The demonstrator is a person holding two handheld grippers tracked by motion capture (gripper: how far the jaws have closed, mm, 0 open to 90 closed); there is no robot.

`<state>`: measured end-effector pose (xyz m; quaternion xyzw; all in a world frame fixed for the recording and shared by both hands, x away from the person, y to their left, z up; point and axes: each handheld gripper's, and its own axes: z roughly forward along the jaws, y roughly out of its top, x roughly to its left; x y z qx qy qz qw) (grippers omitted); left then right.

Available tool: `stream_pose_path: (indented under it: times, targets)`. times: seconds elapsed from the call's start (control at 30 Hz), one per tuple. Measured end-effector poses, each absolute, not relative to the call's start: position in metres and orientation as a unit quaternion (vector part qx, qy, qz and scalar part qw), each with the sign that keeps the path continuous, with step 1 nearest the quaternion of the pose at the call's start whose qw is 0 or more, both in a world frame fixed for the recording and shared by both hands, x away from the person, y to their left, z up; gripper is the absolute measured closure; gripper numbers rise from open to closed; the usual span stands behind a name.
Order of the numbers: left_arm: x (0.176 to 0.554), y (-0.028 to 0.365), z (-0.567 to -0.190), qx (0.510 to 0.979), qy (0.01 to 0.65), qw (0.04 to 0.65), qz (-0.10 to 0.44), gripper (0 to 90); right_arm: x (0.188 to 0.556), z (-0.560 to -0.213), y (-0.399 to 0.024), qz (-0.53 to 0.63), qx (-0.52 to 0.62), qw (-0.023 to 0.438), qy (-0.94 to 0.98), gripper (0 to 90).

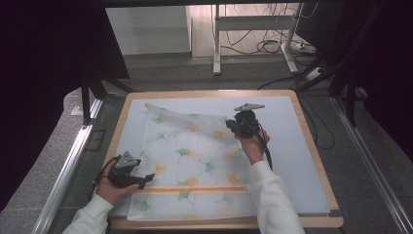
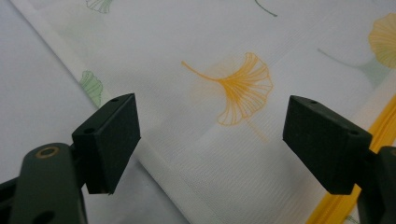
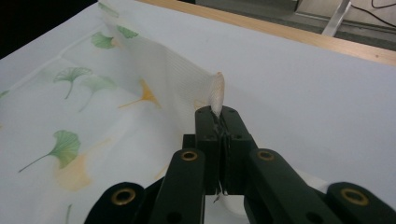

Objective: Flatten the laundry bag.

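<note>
White sheer cloth (image 1: 190, 165) printed with green and yellow ginkgo leaves, with an orange stripe (image 1: 195, 189) near its 6 o'clock edge, lies spread over the pale mat (image 1: 297, 161) on the wooden tabletop (image 1: 311, 146), covering the middle and the 7 o'clock part of the mat. Its 1 o'clock corner is lifted off the mat and folded inward, pinched between the clenched jaws of the right hand-held gripper (image 3: 219, 122); in the right gripper view a small tuft of fabric (image 3: 217, 93) stands up above the jaw tips. The left hand-held gripper (image 2: 212, 140) rests at the cloth's 9 o'clock edge, released, its jaws standing wide apart just above a yellow leaf (image 2: 243, 88), nothing between them. Grey floor (image 1: 160, 73) and a metal table frame (image 1: 253, 34) lie at 12 o'clock beyond the tabletop.
</note>
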<state>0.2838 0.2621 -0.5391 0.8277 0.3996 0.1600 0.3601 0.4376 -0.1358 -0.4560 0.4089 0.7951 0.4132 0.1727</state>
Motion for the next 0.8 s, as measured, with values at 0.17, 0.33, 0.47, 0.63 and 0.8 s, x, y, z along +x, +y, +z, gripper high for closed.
stream_pose_path:
  times: [0.17,0.33,0.47,0.63,0.8]
  targets:
    - [0.284,0.262,-0.539,0.828,0.400,0.360,0.159,18.7,0.451,-0.460,-0.139,0.413,0.417,0.180,0.789,86.6]
    - [0.284,0.262,-0.540,0.828,0.399,0.360,0.159,18.7,0.462,-0.470,-0.142,0.417,0.430,0.173,0.782,86.6]
    - [0.285,0.262,-0.540,0.829,0.399,0.359,0.159,18.7,0.469,-0.479,-0.146,0.416,0.444,0.169,0.775,86.5]
    - [0.284,0.262,-0.540,0.828,0.400,0.359,0.159,18.7,0.479,-0.489,-0.151,0.414,0.455,0.169,0.770,86.5]
    - [0.285,0.262,-0.540,0.828,0.400,0.358,0.160,18.7,0.488,-0.492,-0.155,0.409,0.467,0.170,0.765,86.2]
